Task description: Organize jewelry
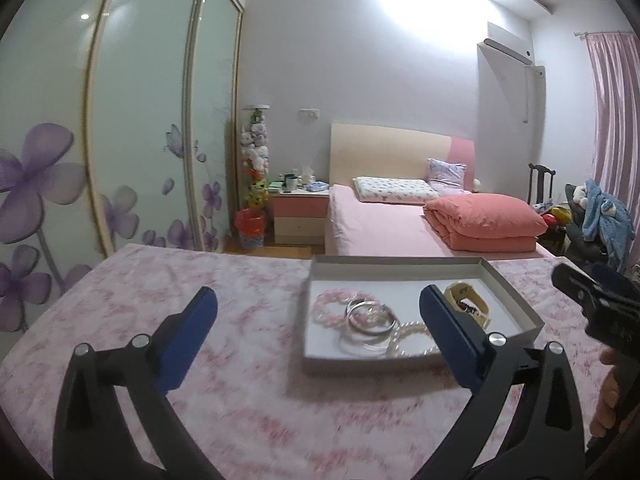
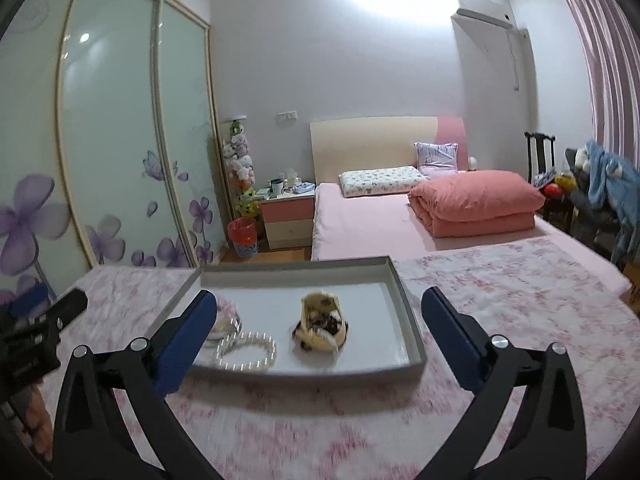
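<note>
A shallow white box (image 1: 516,304) (image 2: 408,312) sits on a pink floral tablecloth. It holds a pink bead bracelet (image 1: 332,306), silver bangles (image 1: 370,320) (image 2: 230,326), a pearl bracelet (image 1: 412,338) (image 2: 248,352) and a cream bangle with a dark bead string (image 1: 468,304) (image 2: 322,328). My left gripper (image 1: 318,320) is open and empty, in front of the box's left half. My right gripper (image 2: 320,324) is open and empty, in front of the box, its fingers astride it in view.
The tablecloth (image 1: 160,288) (image 2: 520,280) covers the table around the box. Behind stand a bed with a folded pink quilt (image 1: 484,220) (image 2: 476,204), a nightstand (image 1: 300,212), a wardrobe with flower doors (image 1: 140,120) and a chair with clothes (image 2: 600,188).
</note>
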